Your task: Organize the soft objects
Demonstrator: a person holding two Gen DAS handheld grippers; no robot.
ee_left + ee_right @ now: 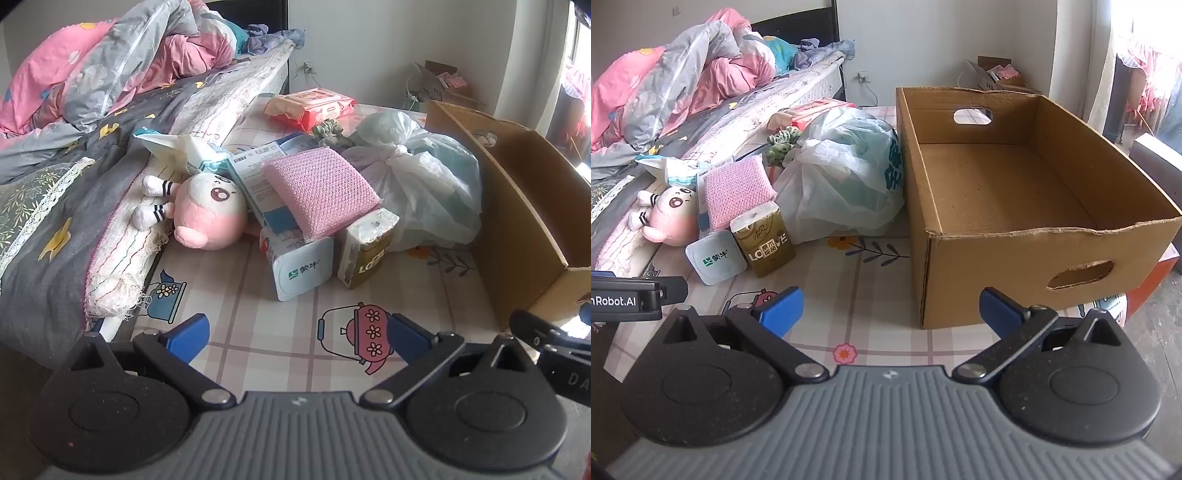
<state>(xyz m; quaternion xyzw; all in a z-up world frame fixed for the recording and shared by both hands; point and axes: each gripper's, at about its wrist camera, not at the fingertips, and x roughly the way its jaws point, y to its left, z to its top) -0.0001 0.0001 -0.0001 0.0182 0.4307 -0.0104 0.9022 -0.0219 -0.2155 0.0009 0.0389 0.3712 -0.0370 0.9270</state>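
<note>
Both tongs, left [297, 334] and right [891, 308], spread apart, empty, cardboard box [1015, 236] apparently bare inside.

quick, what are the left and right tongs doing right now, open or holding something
Left tongs: open, holding nothing.
Right tongs: open, holding nothing.

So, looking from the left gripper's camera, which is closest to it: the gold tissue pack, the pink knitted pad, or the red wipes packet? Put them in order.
From the left gripper, in the left wrist view:
1. Gold tissue pack, just ahead, slightly right, on the mat.
2. Pink knitted pad, behind it, propped on the cartons.
3. Red wipes packet, far back near the bed's end.
</note>
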